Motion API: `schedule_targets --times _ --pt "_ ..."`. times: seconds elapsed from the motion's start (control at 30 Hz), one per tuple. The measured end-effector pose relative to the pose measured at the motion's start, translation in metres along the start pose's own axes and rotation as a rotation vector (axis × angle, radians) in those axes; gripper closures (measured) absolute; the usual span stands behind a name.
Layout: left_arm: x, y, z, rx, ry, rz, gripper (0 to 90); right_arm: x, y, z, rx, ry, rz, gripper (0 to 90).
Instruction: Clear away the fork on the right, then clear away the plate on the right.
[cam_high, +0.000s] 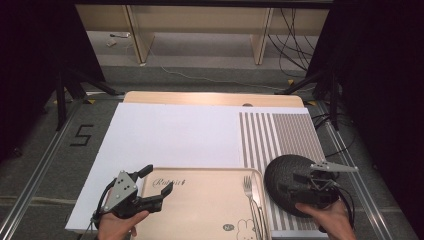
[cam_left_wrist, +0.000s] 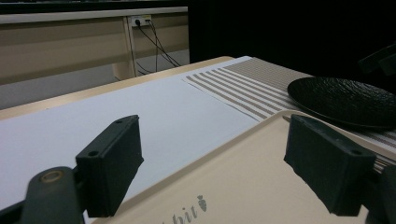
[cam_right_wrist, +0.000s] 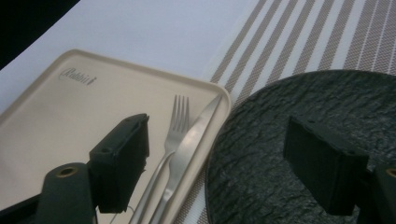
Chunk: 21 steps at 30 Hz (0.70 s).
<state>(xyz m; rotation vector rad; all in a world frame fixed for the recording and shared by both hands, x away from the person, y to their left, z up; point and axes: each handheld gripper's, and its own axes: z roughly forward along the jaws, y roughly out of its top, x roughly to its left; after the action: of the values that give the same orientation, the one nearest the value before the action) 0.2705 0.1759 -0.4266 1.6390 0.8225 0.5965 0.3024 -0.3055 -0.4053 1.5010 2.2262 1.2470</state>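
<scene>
A beige tray (cam_high: 200, 200) with a rabbit print lies at the table's near edge. A fork (cam_high: 248, 187) and a knife (cam_right_wrist: 196, 128) rest side by side along its right rim. A black textured plate (cam_high: 285, 172) sits on the striped placemat (cam_high: 280, 135) just right of the tray. My left gripper (cam_high: 159, 179) is open over the tray's far left corner, holding nothing. In the left gripper view the left gripper (cam_left_wrist: 217, 163) straddles the tray (cam_left_wrist: 233, 186) rim. My right gripper (cam_high: 306, 180) hovers open above the plate; its jaws span the plate (cam_right_wrist: 289, 107) and the fork (cam_right_wrist: 175, 126).
A white sheet (cam_high: 175, 135) covers most of the wooden table (cam_high: 210, 98). Floor, cables and shelf legs lie beyond the far edge. Dark stands flank the table on both sides.
</scene>
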Motion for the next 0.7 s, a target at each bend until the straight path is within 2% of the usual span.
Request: schedule_targets --times 0.7 --pt "-0.003 0.000 -0.002 -0.002 -0.006 0.010 18.2 -0.026 -0.010 -0.014 0.004 -0.070 0.059 21.4"
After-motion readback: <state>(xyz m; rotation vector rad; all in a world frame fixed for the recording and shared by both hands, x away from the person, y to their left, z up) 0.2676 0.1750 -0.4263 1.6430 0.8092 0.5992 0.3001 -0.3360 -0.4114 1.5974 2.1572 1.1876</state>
